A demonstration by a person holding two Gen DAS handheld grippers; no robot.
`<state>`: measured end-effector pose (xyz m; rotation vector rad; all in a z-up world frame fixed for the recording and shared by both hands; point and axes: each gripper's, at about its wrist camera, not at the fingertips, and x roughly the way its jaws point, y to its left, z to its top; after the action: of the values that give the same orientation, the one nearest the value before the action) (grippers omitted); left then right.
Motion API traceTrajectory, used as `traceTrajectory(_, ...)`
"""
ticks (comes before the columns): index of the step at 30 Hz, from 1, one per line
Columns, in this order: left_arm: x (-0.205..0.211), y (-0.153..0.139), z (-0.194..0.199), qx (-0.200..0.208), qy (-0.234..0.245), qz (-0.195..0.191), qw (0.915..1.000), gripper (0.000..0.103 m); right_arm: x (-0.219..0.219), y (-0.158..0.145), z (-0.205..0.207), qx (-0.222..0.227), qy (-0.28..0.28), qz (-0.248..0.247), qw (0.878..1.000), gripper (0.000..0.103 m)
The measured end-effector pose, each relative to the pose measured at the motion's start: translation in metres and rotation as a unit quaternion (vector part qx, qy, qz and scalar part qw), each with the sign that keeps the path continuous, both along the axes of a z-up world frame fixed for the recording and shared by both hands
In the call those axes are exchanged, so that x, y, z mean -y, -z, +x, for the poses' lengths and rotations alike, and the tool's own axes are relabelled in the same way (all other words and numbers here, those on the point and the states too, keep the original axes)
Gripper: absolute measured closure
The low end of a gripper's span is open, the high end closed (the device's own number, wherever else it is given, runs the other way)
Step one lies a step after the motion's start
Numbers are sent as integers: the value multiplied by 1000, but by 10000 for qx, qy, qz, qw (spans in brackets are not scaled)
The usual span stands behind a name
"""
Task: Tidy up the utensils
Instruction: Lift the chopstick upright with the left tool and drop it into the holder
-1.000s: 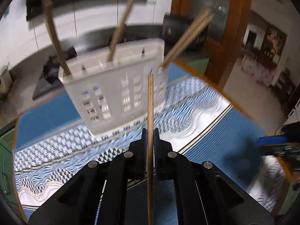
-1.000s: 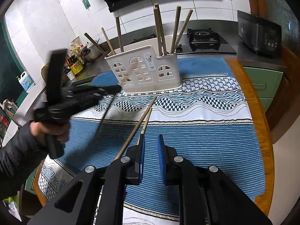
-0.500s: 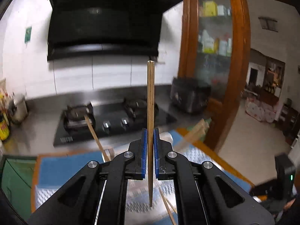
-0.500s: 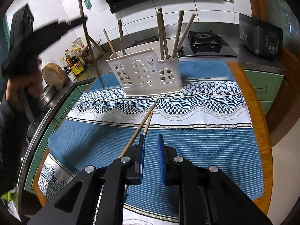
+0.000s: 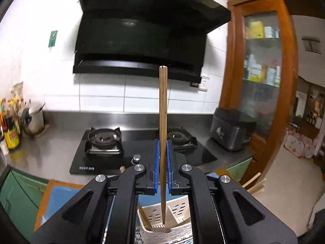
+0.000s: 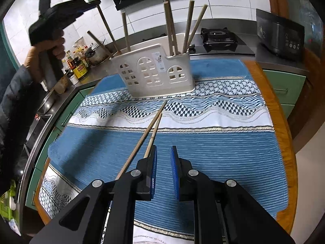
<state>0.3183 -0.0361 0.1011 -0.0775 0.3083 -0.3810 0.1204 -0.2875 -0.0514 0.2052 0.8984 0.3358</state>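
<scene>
Left wrist view: the left gripper (image 5: 162, 168) was clenched on a chopstick (image 5: 163, 109) — pads pressed on it low on its length, most of the stick above the blue pads (image 5: 156, 166), the tip poking out below.
Chopstick's place: it stood upright, its lower tip hanging just over an open compartment of the white holder (image 5: 174, 213); whether the tip had entered the slot I could not tell.
Right wrist view: the left gripper (image 6: 89, 2) appeared high at the upper left, in a hand (image 6: 46, 48), with the stick (image 6: 103, 20) slanting down toward the holder's (image 6: 156, 71) left end.
Right gripper: the right gripper (image 6: 163, 168) was released, a narrow gap between its pads and nothing in it, poised over the striped cloth (image 6: 213, 152).
Loose pair: two chopsticks (image 6: 150, 128) lay on the cloth side by side, touching or nearly so, their far ends near the holder's foot and their near ends running under the right gripper's left finger.
Already stowed: several sticks (image 6: 189, 26) stood leaning in the holder's compartments.
Handling: I judged a chopstick light, stiff and thin — smooth wood that could pivot or slide between the pads if pinched off-centre.
Where to hold: near the middle or a little toward the thick end, across the stick, so it hangs plumb for the slot.
Loose pair, caution: lying so close, one could be dragged along with the other; the cloth gives little room under them for a finger.
Holder: light plastic, likely to tip or skid if a stick catches its rim.
</scene>
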Motion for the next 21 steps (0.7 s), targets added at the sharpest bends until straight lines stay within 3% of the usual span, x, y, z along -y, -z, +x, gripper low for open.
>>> traceTrajectory(7, -6, 28, 1, -254, -25, 19, 9997, 98, -20, 11, -21, -148, -301, -91, 9994, 88)
traceTrajectory(9, -6, 28, -2, -265, -13, 44, 9996, 97, -28, 17, -29, -240, -386, -62, 9989, 83)
traceTrajectory(21, -21, 11, -44, -143, 2, -52, 9999, 86, -74, 57, -58, -764, -849, -9, 9935, 83)
